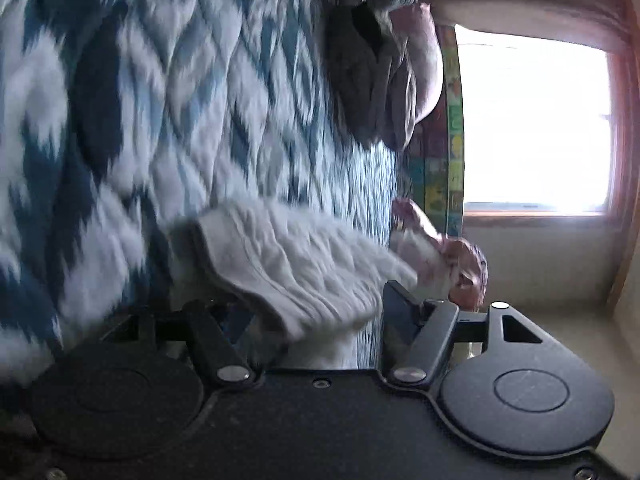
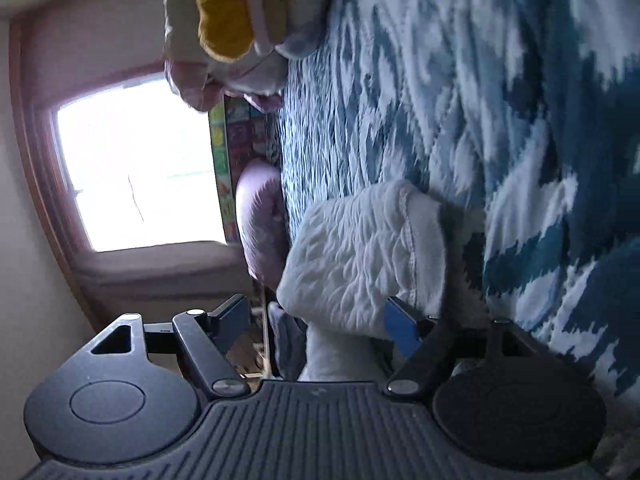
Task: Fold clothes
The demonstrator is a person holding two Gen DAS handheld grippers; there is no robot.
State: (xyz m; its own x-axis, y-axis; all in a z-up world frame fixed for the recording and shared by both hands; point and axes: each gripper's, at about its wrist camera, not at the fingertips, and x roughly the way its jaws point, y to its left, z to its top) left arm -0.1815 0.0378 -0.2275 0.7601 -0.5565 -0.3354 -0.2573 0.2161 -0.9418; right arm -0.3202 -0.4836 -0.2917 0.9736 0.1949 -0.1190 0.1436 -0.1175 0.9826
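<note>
I have both grippers rolled on their sides over the bed, whose blue-and-white quilt (image 1: 168,112) fills most of each view. The white quilted garment (image 1: 296,264) lies folded on that quilt and reaches in between the jaws on both sides.

On the left gripper (image 1: 316,312) the jaws stand spread, and the cloth's near edge drapes across the gap without either pad pressing on it, as far as the blur lets me judge. On the right gripper (image 2: 320,320) the jaws are likewise spread. The garment's hemmed edge (image 2: 408,248) sits just ahead of them, and a fold hangs over the blue-faced finger (image 2: 402,334).

My worry is that loose drape. If I pull either gripper back while fabric rests on a finger, it could drag the top layer and open the fold. The right side looks riskier, since the cloth covers that finger's tip. Both pictures are smeared, so I cannot tell whether any layer is snagged on a pad.

Beyond the left jaws a grey and pink pile (image 1: 380,76) sits on the quilt, and beyond the right jaws there is a yellow and pink pile (image 2: 232,20). A wide sweep outward could knock either one. The bed's edge is near the garment on the window (image 1: 536,128) side, so a tug that way might slide it off.
</note>
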